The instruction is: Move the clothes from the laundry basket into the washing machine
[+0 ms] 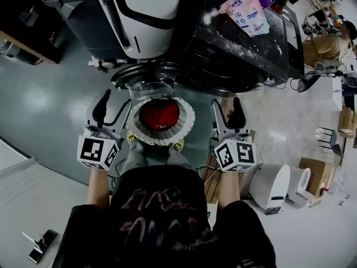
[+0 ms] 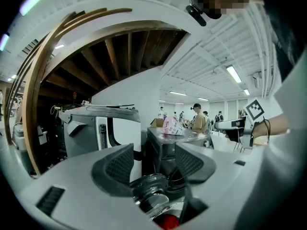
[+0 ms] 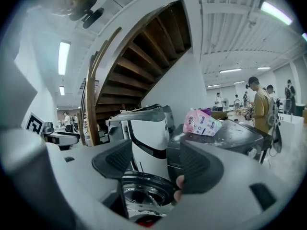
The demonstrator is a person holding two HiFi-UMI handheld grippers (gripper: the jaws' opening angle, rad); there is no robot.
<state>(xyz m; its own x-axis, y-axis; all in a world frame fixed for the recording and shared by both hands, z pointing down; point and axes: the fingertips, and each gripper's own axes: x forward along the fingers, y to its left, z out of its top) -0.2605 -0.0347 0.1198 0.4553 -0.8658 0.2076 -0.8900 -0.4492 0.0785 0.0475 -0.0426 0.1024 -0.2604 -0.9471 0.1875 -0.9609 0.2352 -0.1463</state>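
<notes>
1. Head view:
   - The red clothes (image 1: 160, 115) lie bunched in the round white laundry basket (image 1: 188, 128), on the floor just before the washing machine (image 1: 139, 15) and its open glass door (image 1: 148, 82).
   - The left gripper (image 1: 111, 108) and right gripper (image 1: 228, 111) flank the basket, apart from it.
   - The heap looks soft, light and limp. It should sag and trail, so a pinch deep into a thick fold near its top seems best.
   - It is a rounded crumple with no clear long axis, and the basket's mouth faces straight up.

2. Left gripper view:
   - The left gripper (image 2: 154, 159) has its fingers spread with nothing between them.
   - A sliver of red cloth (image 2: 165, 222) shows low down, beneath the door (image 2: 151, 195).

3. Right gripper view:
   - The right gripper (image 3: 156, 162) also has its fingers spread and holds nothing.
   - It points over the door (image 3: 144, 191) toward the machine (image 3: 146, 135).
</notes>
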